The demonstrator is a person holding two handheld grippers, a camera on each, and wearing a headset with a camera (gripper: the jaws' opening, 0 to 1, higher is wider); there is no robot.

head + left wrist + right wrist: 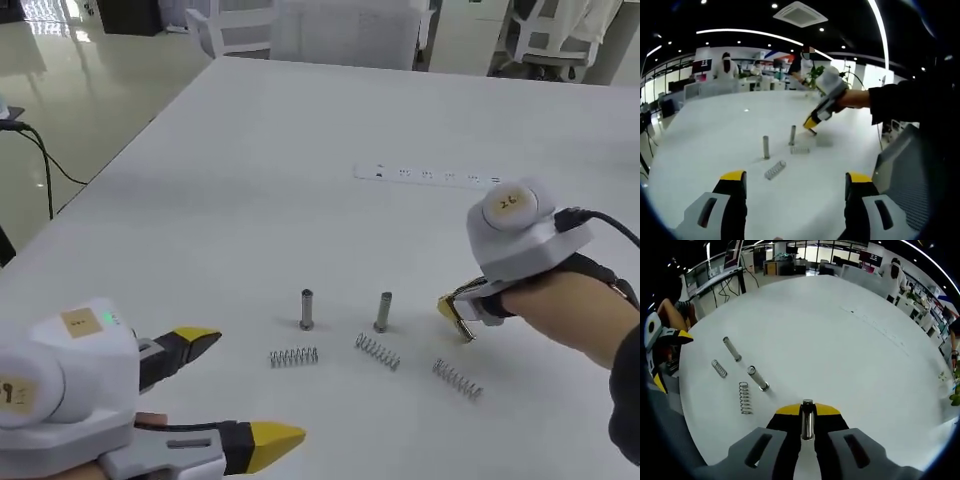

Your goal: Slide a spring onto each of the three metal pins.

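Observation:
Two metal pins stand upright on the white table (pixel 300 170), one on the left (pixel 307 308) and one on the right (pixel 383 312). Three springs lie in front of them: left spring (pixel 294 356), middle spring (pixel 377 351), right spring (pixel 457 378). My right gripper (pixel 458 315) hovers just right of the pins, low over the table. In the right gripper view its jaws (pixel 807 412) are shut on a third metal pin (pixel 807 424). My left gripper (pixel 238 388) stands open at the near left, nothing between its fingers (pixel 796 177).
A white power strip (pixel 430 176) lies across the table behind the pins. Office chairs (pixel 345 30) stand at the table's far edge. In the left gripper view, people stand at desks (pixel 727 65) in the background.

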